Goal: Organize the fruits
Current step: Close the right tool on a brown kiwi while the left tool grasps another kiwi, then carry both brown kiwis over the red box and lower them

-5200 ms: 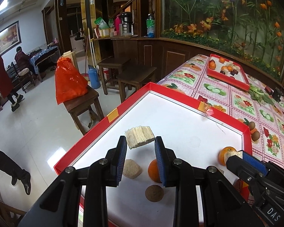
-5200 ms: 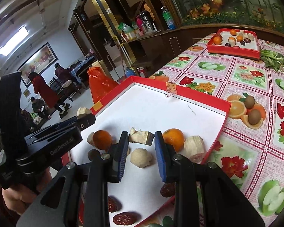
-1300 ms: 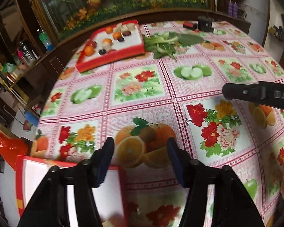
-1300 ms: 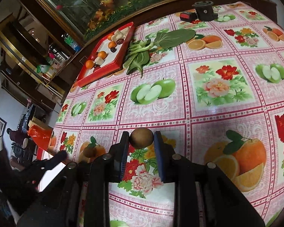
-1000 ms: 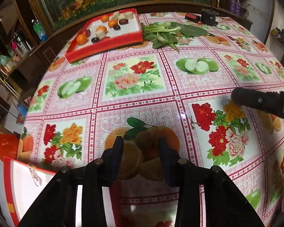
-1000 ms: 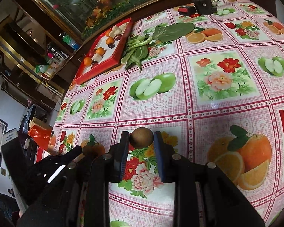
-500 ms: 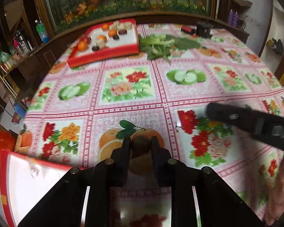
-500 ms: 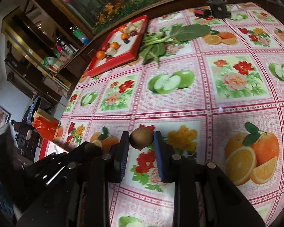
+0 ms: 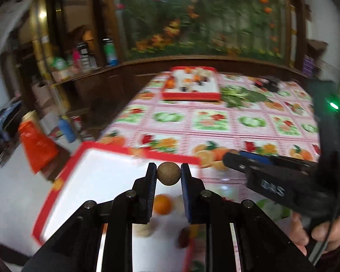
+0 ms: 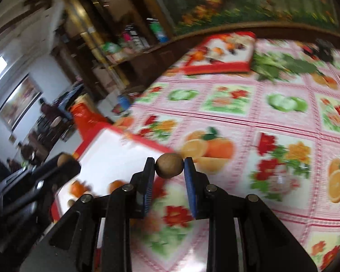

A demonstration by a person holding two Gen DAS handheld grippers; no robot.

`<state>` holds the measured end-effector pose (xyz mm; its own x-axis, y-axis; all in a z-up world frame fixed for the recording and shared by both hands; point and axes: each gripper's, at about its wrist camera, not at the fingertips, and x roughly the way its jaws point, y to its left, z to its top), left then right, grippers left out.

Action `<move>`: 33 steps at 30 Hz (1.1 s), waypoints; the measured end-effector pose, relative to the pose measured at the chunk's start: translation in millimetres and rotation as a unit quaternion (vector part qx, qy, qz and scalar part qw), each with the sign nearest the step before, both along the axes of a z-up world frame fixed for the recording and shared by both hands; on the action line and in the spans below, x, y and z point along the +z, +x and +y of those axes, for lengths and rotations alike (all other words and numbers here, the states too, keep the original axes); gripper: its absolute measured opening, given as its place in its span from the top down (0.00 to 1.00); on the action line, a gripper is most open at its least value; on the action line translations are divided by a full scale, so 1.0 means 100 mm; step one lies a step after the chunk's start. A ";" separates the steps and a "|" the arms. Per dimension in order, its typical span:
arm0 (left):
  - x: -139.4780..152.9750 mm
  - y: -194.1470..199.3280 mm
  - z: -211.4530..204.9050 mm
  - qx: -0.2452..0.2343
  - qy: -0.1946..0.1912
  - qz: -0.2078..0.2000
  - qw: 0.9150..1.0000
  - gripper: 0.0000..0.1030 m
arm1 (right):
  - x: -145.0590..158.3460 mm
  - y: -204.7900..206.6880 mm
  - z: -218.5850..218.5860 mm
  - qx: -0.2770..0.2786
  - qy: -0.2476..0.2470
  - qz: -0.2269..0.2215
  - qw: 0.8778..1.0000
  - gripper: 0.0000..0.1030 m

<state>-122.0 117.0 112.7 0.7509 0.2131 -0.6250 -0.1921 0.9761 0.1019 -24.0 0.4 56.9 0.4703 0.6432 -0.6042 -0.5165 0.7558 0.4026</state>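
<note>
Left tongs (image 9: 169,176) pinched on a brown fruit (image 9: 168,176) above the near tray (image 9: 97,172), right tongs (image 10: 169,168) clamped on a second fruit (image 10: 169,168) over the table (image 10: 249,122), frames blurred.

The left gripper (image 9: 168,176), a black two-finger tool with blue-lined pads, is closed on a small round brown fruit (image 9: 168,176) pinched right at its fingertips, the fruit touching both pads. The right gripper (image 10: 169,165), of the same black build with blue pads, likewise clamps a small round brown fruit (image 10: 169,165) at its tips. In the left wrist view the right gripper's black body reaches in from the right, level and pointing left, with a person's hand (image 9: 315,233) wrapped around its handle (only some fingers and the edge of a dark sleeve show). Both views are blurred.
</note>
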 end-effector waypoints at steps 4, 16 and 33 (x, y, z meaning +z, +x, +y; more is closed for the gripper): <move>-0.01 -0.20 0.27 0.041 0.002 -0.009 0.999 0.81 | 0.07 -0.25 0.17 0.030 0.024 -0.029 0.999 0.72; 0.02 -0.46 0.71 0.094 -0.005 -0.034 0.995 0.81 | 0.09 -0.50 0.73 0.073 0.070 -0.014 0.995 0.72; -0.21 -0.34 0.74 0.110 -0.018 -0.010 0.994 0.81 | -0.02 -0.64 0.73 0.086 0.037 -0.016 0.995 0.72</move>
<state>-155.7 191.3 91.5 0.7008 0.3512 -0.6209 -0.4025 0.9133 0.0622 -87.9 73.5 55.4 0.3667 0.7587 -0.5384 -0.6494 0.6232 0.4358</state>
